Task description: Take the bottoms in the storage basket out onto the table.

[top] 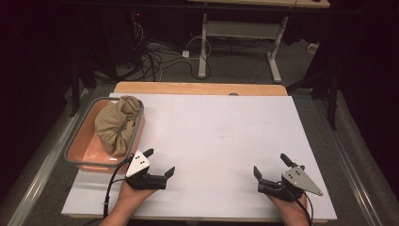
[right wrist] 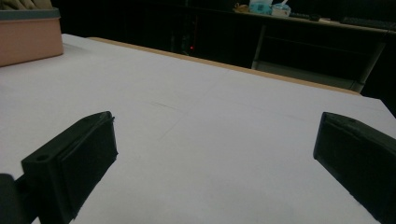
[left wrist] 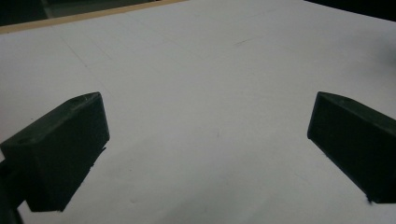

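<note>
A crumpled tan cloth (top: 117, 123) lies in a salmon-coloured tub (top: 80, 151) with a grey rim at the left edge of the white table (top: 221, 132). My left gripper (top: 159, 162) rests near the front edge, just right of the tub, jaws wide open with nothing between them. In the left gripper view its jaws frame bare white table (left wrist: 205, 107). My right gripper (top: 272, 166) sits at the front right, also open and empty. The right gripper view has the tub (right wrist: 28, 39) at its far left.
The white sheet covers a wooden tabletop whose far edge (top: 202, 88) shows. Beyond it stand a desk frame (top: 244, 33) and loose cables (top: 155, 59) on the floor. Dark surroundings flank both sides.
</note>
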{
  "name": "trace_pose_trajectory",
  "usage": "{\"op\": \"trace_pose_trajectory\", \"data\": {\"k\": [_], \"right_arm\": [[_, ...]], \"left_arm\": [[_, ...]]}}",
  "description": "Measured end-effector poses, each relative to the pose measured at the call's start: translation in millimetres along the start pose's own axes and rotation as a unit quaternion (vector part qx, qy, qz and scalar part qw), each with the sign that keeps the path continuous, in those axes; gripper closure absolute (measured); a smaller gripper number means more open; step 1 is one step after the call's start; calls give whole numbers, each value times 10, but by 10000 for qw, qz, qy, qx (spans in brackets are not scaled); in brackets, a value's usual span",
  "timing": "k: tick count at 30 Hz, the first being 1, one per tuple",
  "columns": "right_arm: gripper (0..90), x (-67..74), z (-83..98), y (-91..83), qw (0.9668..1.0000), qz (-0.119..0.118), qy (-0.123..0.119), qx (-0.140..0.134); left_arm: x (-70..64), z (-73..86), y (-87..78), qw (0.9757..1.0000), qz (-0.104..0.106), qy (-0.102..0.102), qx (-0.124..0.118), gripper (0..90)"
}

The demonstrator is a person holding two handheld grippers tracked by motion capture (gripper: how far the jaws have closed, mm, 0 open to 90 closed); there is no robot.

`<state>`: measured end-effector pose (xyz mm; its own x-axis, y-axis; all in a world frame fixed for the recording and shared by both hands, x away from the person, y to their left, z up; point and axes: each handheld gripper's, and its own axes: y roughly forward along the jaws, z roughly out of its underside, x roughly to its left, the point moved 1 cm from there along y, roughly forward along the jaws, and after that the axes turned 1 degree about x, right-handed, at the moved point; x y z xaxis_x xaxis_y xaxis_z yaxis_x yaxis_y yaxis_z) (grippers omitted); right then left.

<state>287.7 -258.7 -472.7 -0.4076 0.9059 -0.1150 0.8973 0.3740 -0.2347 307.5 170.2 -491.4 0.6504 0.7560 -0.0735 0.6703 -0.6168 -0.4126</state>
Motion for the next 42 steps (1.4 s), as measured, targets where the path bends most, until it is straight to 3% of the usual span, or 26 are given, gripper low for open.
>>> {"op": "trace_pose_trajectory", "data": {"k": [29, 42], "right_arm": [[3, 46, 3, -8, 9999, -152, 70, -40], [3, 45, 0, -31, 9999, -133, 55, -31]], "left_arm": [[7, -23, -56, 9998, 127, -136, 37, 0], [-77, -200, -181, 9998, 190, 45, 81, 0]]}}
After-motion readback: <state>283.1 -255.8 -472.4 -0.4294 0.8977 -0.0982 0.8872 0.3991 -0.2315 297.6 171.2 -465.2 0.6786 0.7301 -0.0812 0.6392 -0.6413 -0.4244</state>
